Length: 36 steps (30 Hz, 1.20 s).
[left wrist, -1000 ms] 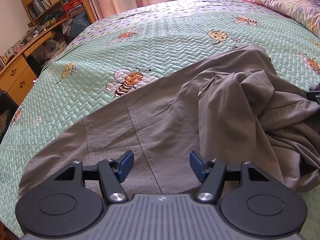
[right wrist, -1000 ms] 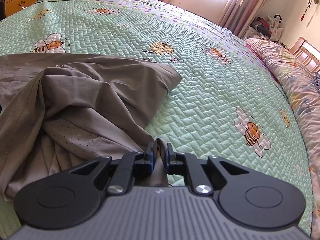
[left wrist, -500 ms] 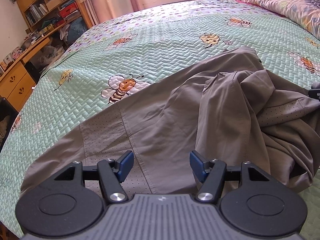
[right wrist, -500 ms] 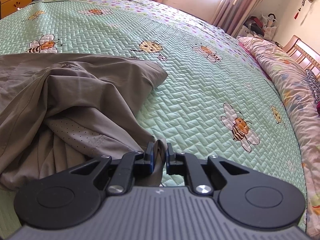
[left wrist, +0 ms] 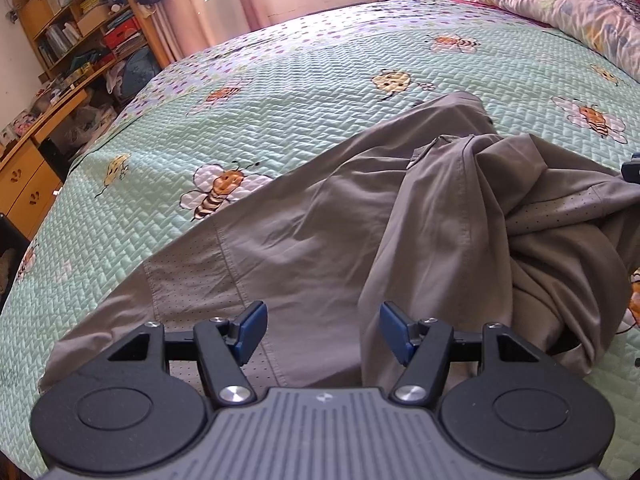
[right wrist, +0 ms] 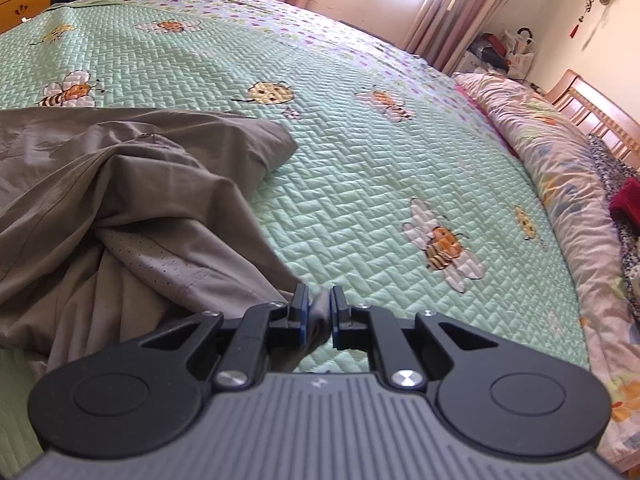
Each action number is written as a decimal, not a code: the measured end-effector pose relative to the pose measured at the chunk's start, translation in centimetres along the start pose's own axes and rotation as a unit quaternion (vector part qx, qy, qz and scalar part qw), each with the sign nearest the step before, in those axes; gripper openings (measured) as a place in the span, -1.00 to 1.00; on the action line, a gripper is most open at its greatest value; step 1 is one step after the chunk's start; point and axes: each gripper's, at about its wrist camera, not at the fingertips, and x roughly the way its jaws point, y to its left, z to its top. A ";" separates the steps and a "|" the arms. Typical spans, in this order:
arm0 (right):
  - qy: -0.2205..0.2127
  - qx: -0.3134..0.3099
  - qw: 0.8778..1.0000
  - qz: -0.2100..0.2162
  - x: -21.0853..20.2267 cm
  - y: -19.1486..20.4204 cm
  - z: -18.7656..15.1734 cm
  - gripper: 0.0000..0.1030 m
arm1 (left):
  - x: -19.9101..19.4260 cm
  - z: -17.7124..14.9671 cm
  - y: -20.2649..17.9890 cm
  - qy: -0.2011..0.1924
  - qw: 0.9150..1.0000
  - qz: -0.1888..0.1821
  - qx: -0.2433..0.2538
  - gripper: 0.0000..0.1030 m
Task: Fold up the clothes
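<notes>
A grey garment (left wrist: 320, 232) with dotted mesh panels lies crumpled on the green quilted bedspread (left wrist: 304, 80). Its left part is spread flat; its right part is bunched into folds. My left gripper (left wrist: 322, 330) hovers open just above the flat part, with nothing between its blue pads. In the right wrist view the same grey garment (right wrist: 132, 184) fills the left half. My right gripper (right wrist: 319, 312) is shut on a pinch of its edge, and the cloth pulls taut from the pads toward the heap.
The bedspread (right wrist: 360, 152) with bee prints stretches far ahead. A floral duvet (right wrist: 560, 184) and a wooden headboard (right wrist: 592, 108) lie at the right. Wooden shelves and a desk (left wrist: 60, 56) stand beyond the bed's left edge.
Both grippers have drifted back along the bed. The right gripper has dragged the bunched end of the garment with it, so the far fold sits lower in both views.
</notes>
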 end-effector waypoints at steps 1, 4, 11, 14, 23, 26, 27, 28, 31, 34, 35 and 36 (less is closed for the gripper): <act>-0.002 -0.001 1.000 -0.009 -0.1 -0.2 -0.1 -0.89 | -0.1 0.1 -0.2 -0.001 1.000 -0.001 0.001 0.26; -0.005 0.001 1.000 -0.018 -0.4 -1.1 -0.3 -0.90 | -0.3 0.2 -0.8 -0.003 1.000 -0.004 0.005 0.27; 0.002 0.005 1.000 -0.027 -0.3 -2.1 -0.7 -0.90 | -0.5 0.3 -2.2 -0.003 1.000 -0.005 0.019 0.29; 0.005 0.007 0.999 -0.039 -0.1 -2.6 -0.8 -0.88 | -0.4 0.5 -2.5 -0.003 1.000 -0.004 0.021 0.33; 0.005 0.040 0.997 -0.065 0.6 -5.2 -0.8 -0.42 | 1.0 0.9 -4.7 0.000 0.999 -0.019 0.035 0.36; 0.000 0.044 0.996 -0.073 0.8 -5.7 -0.7 -0.29 | 2.3 0.8 -6.0 0.017 0.998 -0.044 0.046 -0.28; -0.001 0.044 0.996 -0.074 0.9 -5.8 -0.7 -0.28 | 2.8 0.8 -6.4 0.026 0.997 -0.057 0.048 -0.60; -0.001 0.044 0.996 -0.074 0.9 -5.9 -0.6 -0.28 | 2.9 0.6 -6.9 0.028 0.996 -0.066 0.055 -0.75; -0.004 0.045 0.996 -0.072 1.2 -5.9 -0.4 -0.28 | 2.6 -0.4 -8.3 0.020 0.992 -0.090 0.090 -0.86; -0.003 0.046 0.997 -0.066 1.6 -5.9 -0.3 -0.28 | 0.2 -1.8 -8.8 0.002 0.981 -0.145 0.129 -0.86; -0.002 0.048 0.997 -0.060 1.8 -5.8 -0.3 -0.28 | -0.6 -2.2 -8.4 -0.003 0.977 -0.168 0.134 -0.86; -0.002 0.050 0.997 -0.054 1.9 -5.8 -0.2 -0.28 | -1.4 -2.6 -7.8 -0.008 0.972 -0.191 0.136 -0.86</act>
